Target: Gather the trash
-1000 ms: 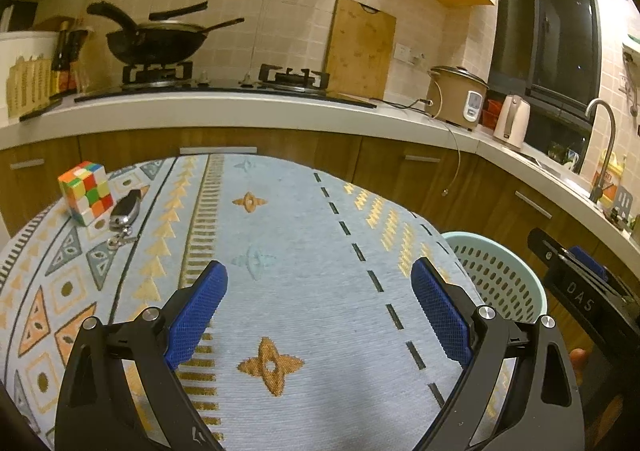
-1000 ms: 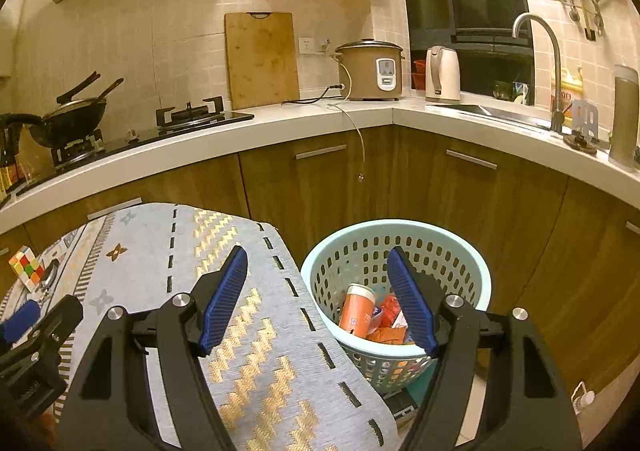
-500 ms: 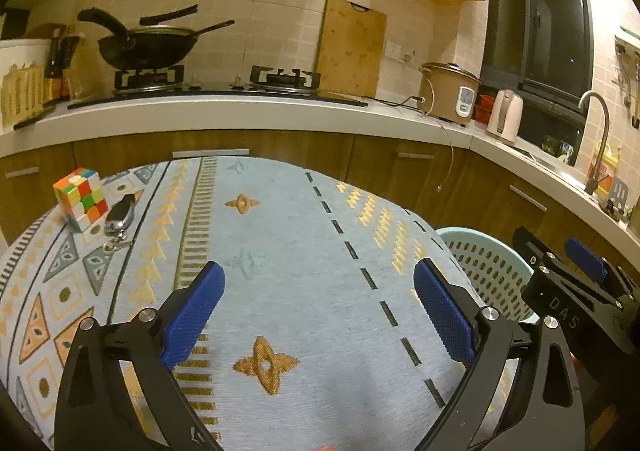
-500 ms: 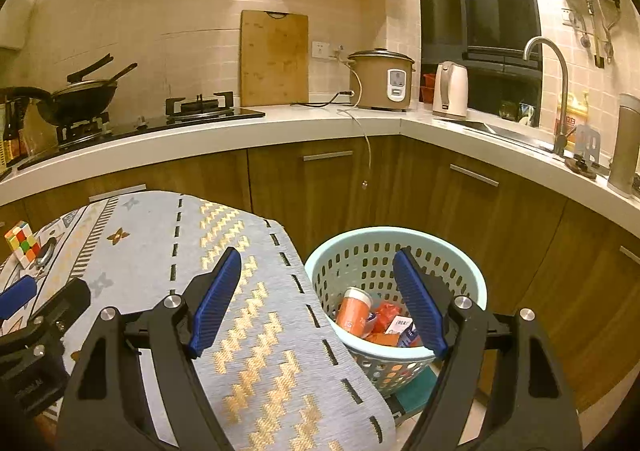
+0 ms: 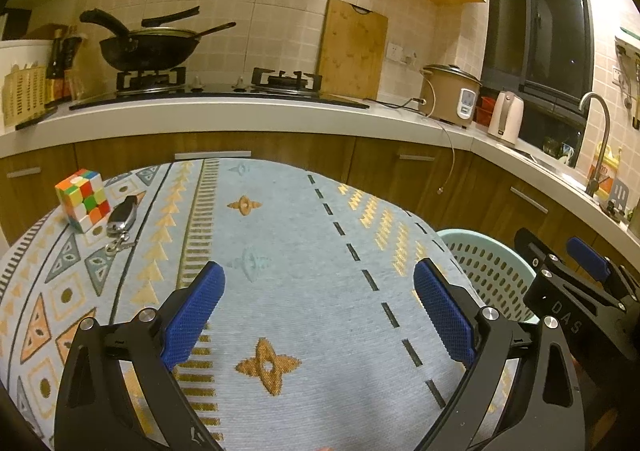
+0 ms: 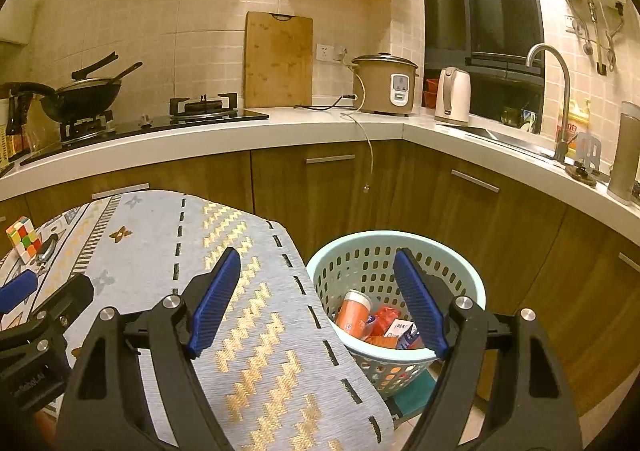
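A: Where is the trash (image 6: pixel 376 325) seen?

B: It is gathered in the pale green basket (image 6: pixel 472 283), which stands beside the right edge of the tabletop (image 5: pixel 288 251), below its level. An orange cylindrical container (image 6: pixel 352 313) is seen leaning among the rest, its long axis tilted, the white cap end pointing up and toward the cabinets. Red wrappers and a small blue-and-white carton are packed against it.

A: How are the claws held?

B: The right claw (image 6: pixel 316 299) is spread wide with nothing between its blue pads; one finger is seen over the cloth edge, the other over the basket. The left claw (image 5: pixel 316 307) is likewise opened wide and empty, held above the patterned cloth.

A: What else is found on the tabletop?

B: A colour cube (image 5: pixel 83 199) is set at the far left, with a key fob (image 5: pixel 122 213) just beside it, its length pointed roughly toward the counter behind. Beyond, a wok (image 5: pixel 150 49) is placed on the stove, a cutting board (image 5: pixel 352 49) is leaned on the tiled wall, and a rice cooker (image 5: pixel 450 95) and kettle (image 5: pixel 506 117) are stood near the corner.
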A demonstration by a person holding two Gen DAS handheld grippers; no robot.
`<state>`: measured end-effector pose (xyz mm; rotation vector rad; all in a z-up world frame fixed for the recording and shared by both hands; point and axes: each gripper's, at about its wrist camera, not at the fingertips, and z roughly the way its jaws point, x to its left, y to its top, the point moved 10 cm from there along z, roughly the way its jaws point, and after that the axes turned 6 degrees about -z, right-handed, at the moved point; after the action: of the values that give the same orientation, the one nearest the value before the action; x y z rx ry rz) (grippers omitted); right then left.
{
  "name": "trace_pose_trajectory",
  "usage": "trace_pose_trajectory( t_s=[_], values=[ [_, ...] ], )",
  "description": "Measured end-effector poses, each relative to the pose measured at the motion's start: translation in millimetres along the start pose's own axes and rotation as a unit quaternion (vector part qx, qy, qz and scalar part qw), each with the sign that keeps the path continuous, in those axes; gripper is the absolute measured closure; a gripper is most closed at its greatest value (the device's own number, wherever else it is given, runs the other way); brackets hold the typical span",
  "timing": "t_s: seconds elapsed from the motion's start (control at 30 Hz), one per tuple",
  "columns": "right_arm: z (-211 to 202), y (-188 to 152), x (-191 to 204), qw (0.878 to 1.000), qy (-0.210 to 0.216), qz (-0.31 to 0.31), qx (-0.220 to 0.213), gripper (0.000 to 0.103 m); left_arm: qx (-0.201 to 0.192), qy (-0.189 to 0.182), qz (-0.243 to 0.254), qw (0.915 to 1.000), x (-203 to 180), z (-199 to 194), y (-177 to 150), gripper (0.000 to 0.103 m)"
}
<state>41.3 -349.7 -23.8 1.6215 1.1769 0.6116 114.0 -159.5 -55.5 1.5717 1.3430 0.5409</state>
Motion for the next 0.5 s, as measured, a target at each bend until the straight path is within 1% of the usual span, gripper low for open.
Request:
trace_pose_trajectory(
  t_s=[0.2,0.27,0.5],
  values=[
    [-0.9,0.3,-4.1,1.0,-0.001,0.004,0.001,0.028,0.001,-0.001,-0.001,1.0,-0.5,0.1,-0.7,0.01],
    [-0.4,-0.3,-4.0,1.0,0.0,0.004,0.002,0.026,0.001,0.0,-0.001,1.0,-0.8,0.3,-1.0,0.01],
    [6.1,-8.2,-3.4,1.0,0.001,0.004,0.015,0.025,0.007,0.0,-0.008,0.9999,0.9,1.8,-3.3,0.01]
  ],
)
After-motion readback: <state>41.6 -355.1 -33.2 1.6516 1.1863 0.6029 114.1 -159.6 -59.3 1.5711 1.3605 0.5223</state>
